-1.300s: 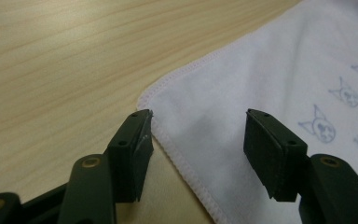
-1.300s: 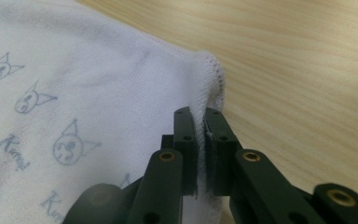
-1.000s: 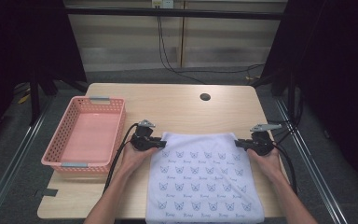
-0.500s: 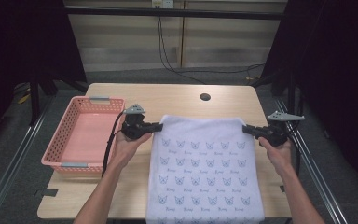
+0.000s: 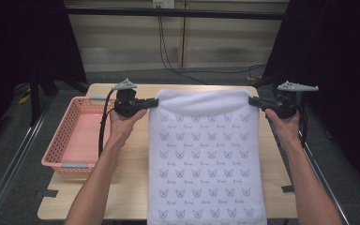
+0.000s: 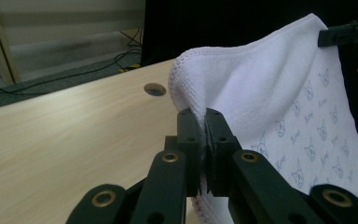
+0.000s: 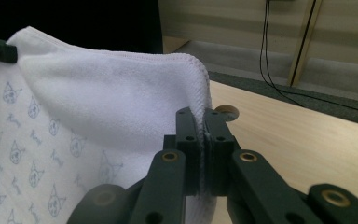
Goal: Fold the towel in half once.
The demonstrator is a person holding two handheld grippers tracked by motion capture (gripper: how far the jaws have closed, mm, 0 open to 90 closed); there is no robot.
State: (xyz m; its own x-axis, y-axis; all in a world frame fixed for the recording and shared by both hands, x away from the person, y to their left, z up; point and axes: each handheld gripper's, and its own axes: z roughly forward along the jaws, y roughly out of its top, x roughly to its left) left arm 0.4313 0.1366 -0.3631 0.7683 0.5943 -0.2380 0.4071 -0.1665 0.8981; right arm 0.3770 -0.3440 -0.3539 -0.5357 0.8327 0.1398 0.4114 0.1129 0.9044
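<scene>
Towel [image 5: 206, 154] runs off the frame's bottom edge; left gripper [image 5: 153, 102] and right gripper [image 5: 252, 101] clamp its top corners. Basket [image 5: 61, 140] alongside.

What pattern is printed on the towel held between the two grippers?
The towel is white with rows of small blue cat-face motifs and tiny script; the high view shows it best.

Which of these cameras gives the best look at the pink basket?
The high view: it shows the whole pink basket standing on the table, to the left of the towel and beside the left gripper. The right gripper view catches just a sliver of its rim at the left edge, behind the towel.
</scene>
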